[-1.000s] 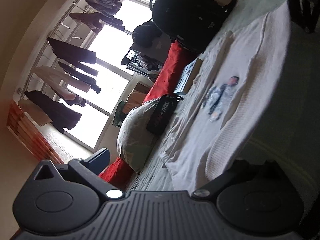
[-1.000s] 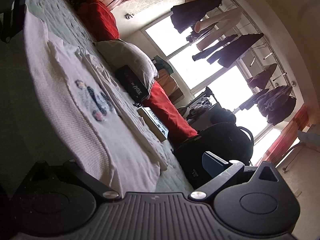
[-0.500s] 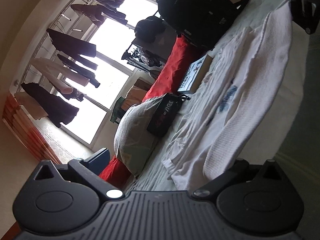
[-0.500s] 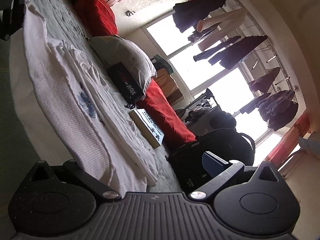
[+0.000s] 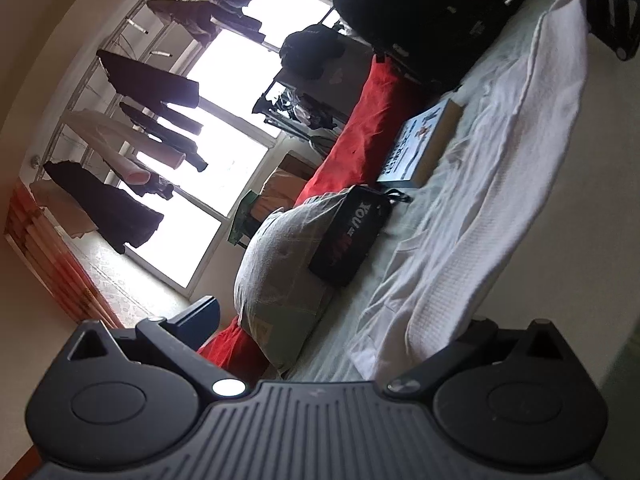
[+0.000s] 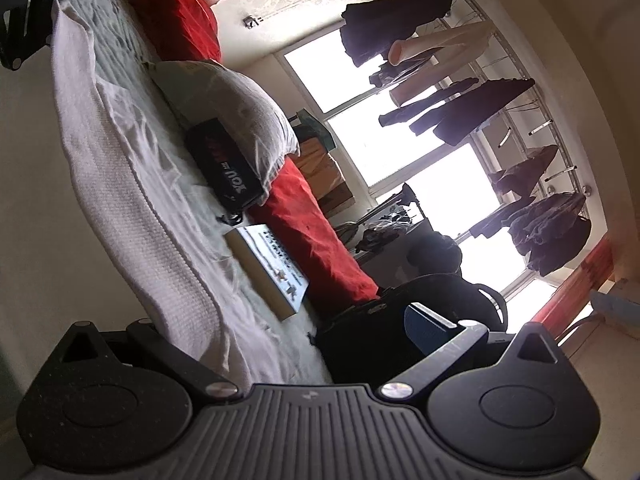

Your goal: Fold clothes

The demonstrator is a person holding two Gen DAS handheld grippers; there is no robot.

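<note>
White garment (image 5: 488,216) on bed (image 6: 104,12), long axis running between 2 tongs; each set spread wide at 1 end, holding nothing visible.

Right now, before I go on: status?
Both spread open: left gripper, right gripper. White shirt rumpled on bed, near edge bunched at both. Box, black pouch close beside it.

Bright window (image 5: 224,168) backlights dark clothes on ceiling rack (image 5: 132,92). Red curtain (image 5: 44,256) at window edge. Bed (image 5: 352,344) carries grey pillow (image 5: 288,264), red blanket (image 5: 360,136), black backpack (image 5: 420,12). Walls pale cream.
</note>
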